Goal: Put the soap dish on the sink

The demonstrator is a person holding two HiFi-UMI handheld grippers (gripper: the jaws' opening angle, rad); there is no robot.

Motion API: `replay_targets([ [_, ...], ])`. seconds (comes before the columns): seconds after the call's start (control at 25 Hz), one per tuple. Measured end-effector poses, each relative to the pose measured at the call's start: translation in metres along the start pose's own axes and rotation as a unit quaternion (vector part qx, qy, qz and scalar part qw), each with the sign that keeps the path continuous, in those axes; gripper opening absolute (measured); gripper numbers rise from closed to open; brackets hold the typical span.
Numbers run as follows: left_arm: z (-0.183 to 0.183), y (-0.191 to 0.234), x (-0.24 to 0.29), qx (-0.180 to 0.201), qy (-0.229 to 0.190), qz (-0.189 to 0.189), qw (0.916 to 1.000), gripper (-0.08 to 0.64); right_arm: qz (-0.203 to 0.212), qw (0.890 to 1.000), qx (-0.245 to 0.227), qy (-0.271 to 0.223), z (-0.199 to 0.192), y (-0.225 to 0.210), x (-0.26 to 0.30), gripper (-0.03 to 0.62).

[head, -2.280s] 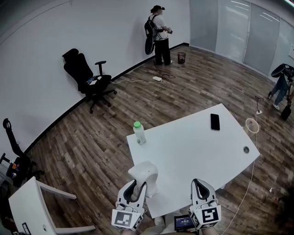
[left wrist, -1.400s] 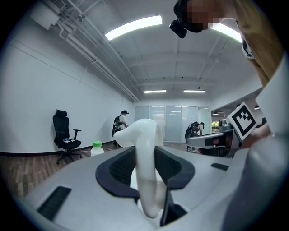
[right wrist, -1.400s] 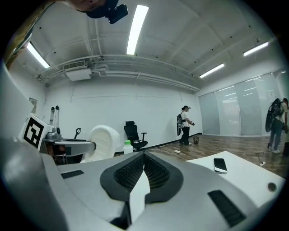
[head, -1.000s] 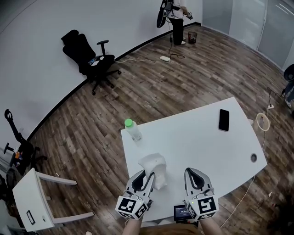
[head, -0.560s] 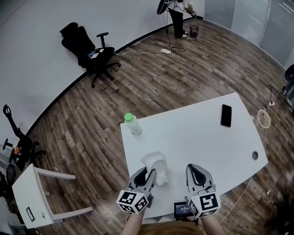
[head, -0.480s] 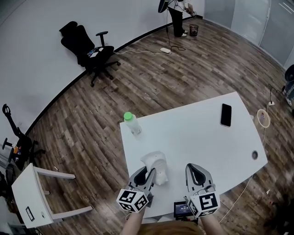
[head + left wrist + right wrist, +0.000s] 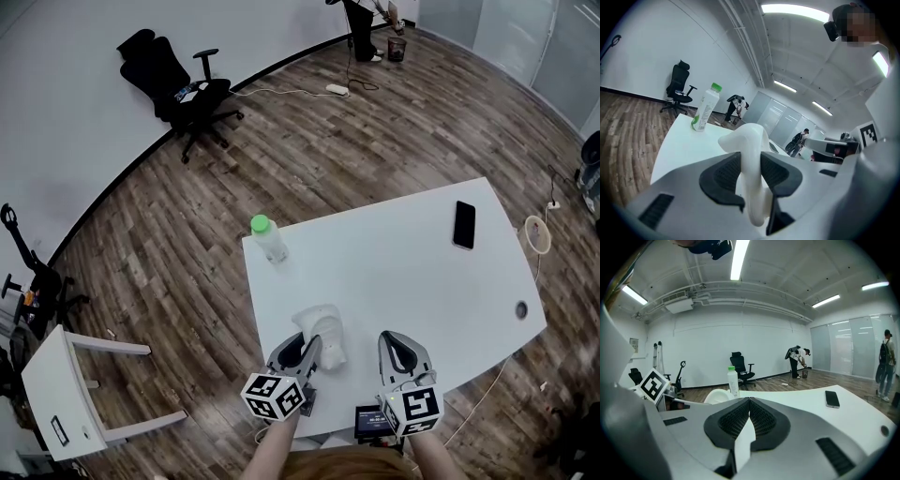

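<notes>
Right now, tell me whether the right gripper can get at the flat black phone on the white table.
Probably yes: the right gripper is empty, jaws shut, and only bare white table lies between it and the flat black phone.

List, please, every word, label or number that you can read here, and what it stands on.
No text is readable.
Bottle: green label, print too small to read.
Marker cubes: black-and-white square patterns, no letters.
Small screen: too blurred to read.
</notes>
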State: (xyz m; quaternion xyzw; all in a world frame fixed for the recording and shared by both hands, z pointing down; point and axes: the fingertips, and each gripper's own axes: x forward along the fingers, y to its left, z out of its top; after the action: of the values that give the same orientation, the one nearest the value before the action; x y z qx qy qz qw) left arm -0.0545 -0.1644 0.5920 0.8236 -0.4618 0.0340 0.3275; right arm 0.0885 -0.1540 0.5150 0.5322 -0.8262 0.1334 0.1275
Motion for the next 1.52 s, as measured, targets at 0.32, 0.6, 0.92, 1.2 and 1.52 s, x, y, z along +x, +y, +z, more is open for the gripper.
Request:
replay_targets([
  [0.32,-0.019,0.009,0.006,-0.035,0.021,-0.002,0.9992,0.13,0.015,0.998,0.006,0.056,-0.044,0.009,0.017,0.009],
  [0.6,-0.034,0.016,0.01,-0.057,0.036,0.005,0.9977,0.13,0.037,0.996,-0.003,0.08,-0.063,0.018,0.026,0.009],
  [0.92,-0.058,0.019,0.015,-0.073,0.093,0.016,0.9929,0.13,0.056,0.993,-0.02,0.105,-0.079,0.017,0.031,0.009],
  [1.2,-0.069,0.02,0.02,-0.083,0.113,0.021,0.9898,0.13,0.078,0.992,-0.01,0.101,-0.082,0.025,0.034,0.009],
  [1.52,-0.08,0.024,0.022,-0.123,0.128,0.01,0.9841,0.13,0.091,0.991,-0.005,0.099,-0.085,0.031,0.033,0.009],
])
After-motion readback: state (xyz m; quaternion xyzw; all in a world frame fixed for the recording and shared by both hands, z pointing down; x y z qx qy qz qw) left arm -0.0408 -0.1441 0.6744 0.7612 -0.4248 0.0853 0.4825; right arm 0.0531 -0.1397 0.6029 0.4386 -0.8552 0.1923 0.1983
